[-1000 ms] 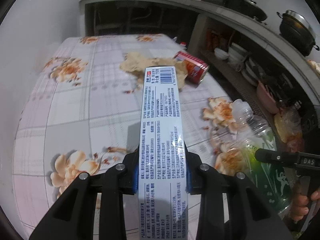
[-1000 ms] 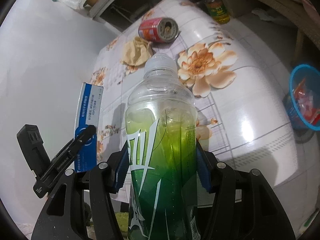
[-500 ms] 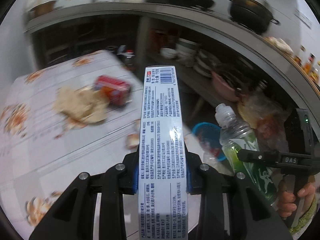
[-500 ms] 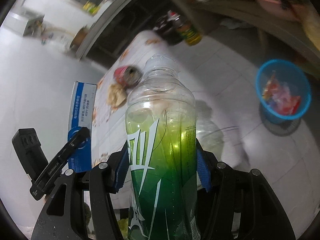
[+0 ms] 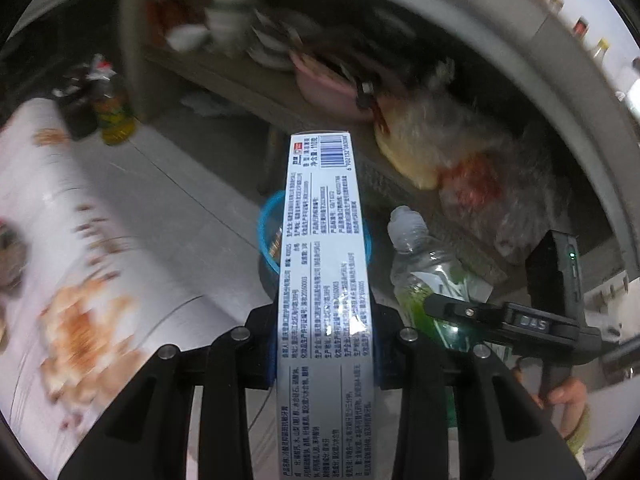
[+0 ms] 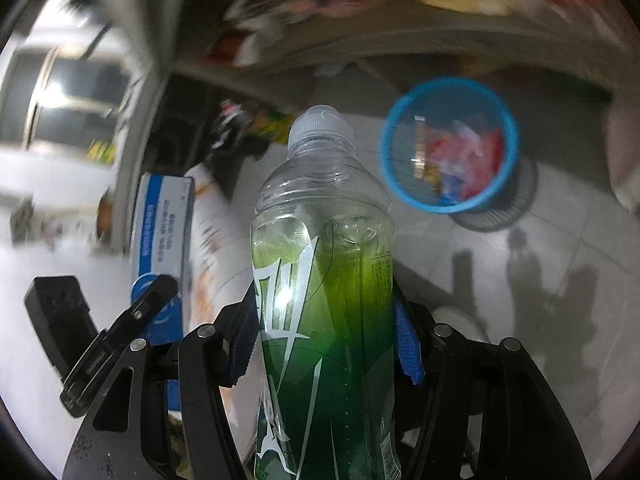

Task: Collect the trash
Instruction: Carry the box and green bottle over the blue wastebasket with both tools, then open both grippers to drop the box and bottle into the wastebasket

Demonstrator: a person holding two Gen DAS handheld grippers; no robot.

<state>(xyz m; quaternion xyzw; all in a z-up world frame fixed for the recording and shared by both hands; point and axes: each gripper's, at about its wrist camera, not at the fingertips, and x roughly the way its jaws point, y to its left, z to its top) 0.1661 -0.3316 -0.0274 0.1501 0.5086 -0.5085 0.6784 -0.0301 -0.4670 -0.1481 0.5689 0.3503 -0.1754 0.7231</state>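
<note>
**Two pieces of trash carried, one in each gripper**

The left gripper has its fingers pinching one long white-and-blue toothpaste carton, barcode at its far end. The right gripper has its fingers clamped on one clear bottle with green label and white cap. One blue trash basket, holding wrappers, stands on the floor at two o'clock of the bottle.

The right gripper is clamping a capped green drink bottle upright between its blue pads. Beyond it a blue wastebasket holding colourful wrappers is standing on the tiled floor. To the left, the left gripper is holding a blue-and-white carton.
</note>
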